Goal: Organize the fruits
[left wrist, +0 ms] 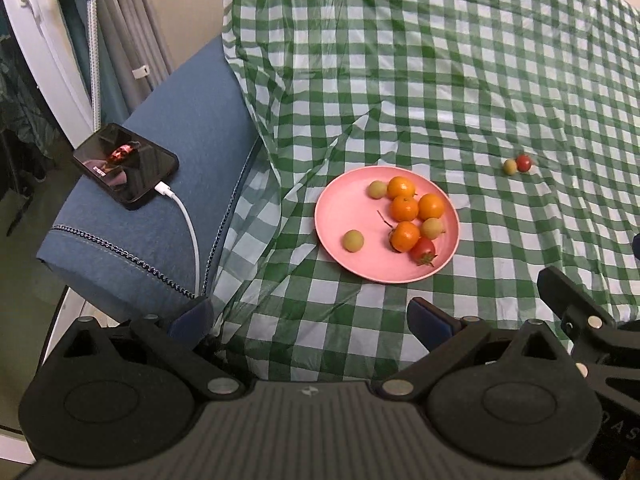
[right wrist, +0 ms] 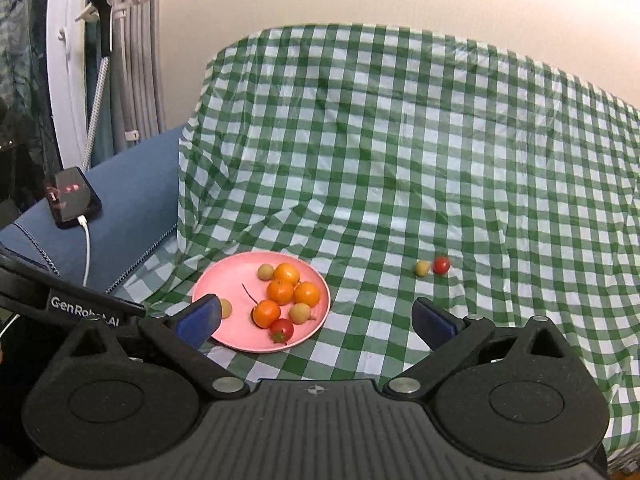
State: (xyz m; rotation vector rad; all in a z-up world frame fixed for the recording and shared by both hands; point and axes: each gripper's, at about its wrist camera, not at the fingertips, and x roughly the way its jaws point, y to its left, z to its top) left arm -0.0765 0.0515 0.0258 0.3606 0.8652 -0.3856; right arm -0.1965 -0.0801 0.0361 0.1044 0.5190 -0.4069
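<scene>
Fruits (left wrist: pixel 404 210) fill the pink plate (left wrist: pixel 340 208); two more (right wrist: pixel 432 267) lie at three o'clock. Left tongs (left wrist: pixel 312 320) and right tongs (right wrist: pixel 316 320) gape wide, empty.

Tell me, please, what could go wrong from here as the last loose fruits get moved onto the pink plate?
The red tomato and pale green fruit lie touching on the wrinkled checked cloth; nudging one may roll the other away. The pink plate is shallow and crowded on its right side, so an added fruit could knock the oranges or roll off.
</scene>
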